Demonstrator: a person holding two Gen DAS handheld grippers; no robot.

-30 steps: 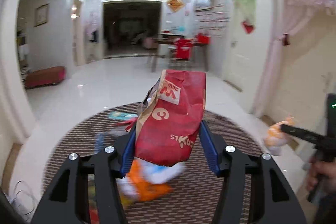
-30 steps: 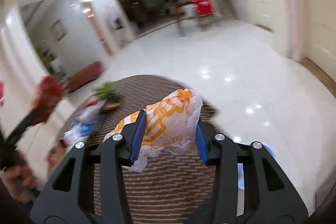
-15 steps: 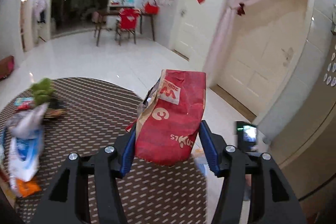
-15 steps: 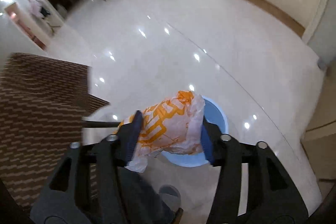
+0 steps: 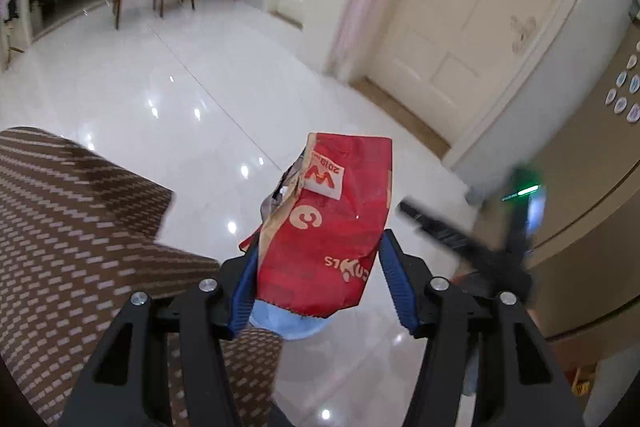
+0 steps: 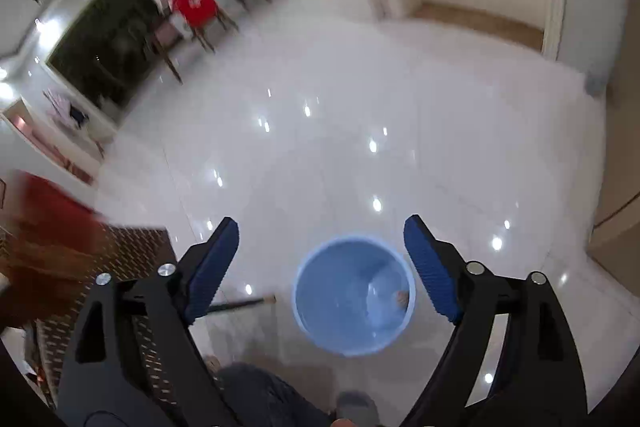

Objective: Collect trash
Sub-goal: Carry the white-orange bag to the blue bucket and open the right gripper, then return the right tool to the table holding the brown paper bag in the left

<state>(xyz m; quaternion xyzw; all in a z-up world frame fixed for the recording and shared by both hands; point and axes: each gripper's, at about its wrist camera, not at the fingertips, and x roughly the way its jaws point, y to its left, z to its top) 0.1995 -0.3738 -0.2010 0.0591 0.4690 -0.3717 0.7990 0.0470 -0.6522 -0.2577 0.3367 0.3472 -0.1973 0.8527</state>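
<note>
Glossy white floor tiles [image 6: 360, 115] fill a lit living room as two hand-held tools converge on a pale blue bin [image 6: 354, 297] beside a brown patterned rug [image 5: 80, 227].

From the right wrist view, the right tool [image 6: 320, 267] stands spread wide with nothing between its blue pads [image 6: 212, 267]; its jaws have just been opening, and a pale, crumpled shape with an orange fleck lies at the bottom of the bin. The bin sits on the floor straight ahead of and below that tool, its round mouth framed between the two fingers. A thin dark stick [image 6: 240, 303] lies on the tiles just to the left of the bin, and a person's trouser leg and foot [image 6: 352, 407] show at the near edge.

From the left wrist view, the left tool [image 5: 316, 287] is clamped on a red snack bag [image 5: 332, 227], whose long axis runs forward, away from the tool, torn end outermost. Beneath the bag's near edge a sliver of the blue bin [image 5: 280, 323] peeps out, so the bin lies directly under and slightly ahead of the grip. The right tool [image 5: 460, 239] appears blurred off to the right, near a cream door [image 5: 460, 27].

The left tool looks to be the one with trash left to release; dropping it cleanly likely depends on keeping the bag's hanging end over the bin's mouth.
</note>
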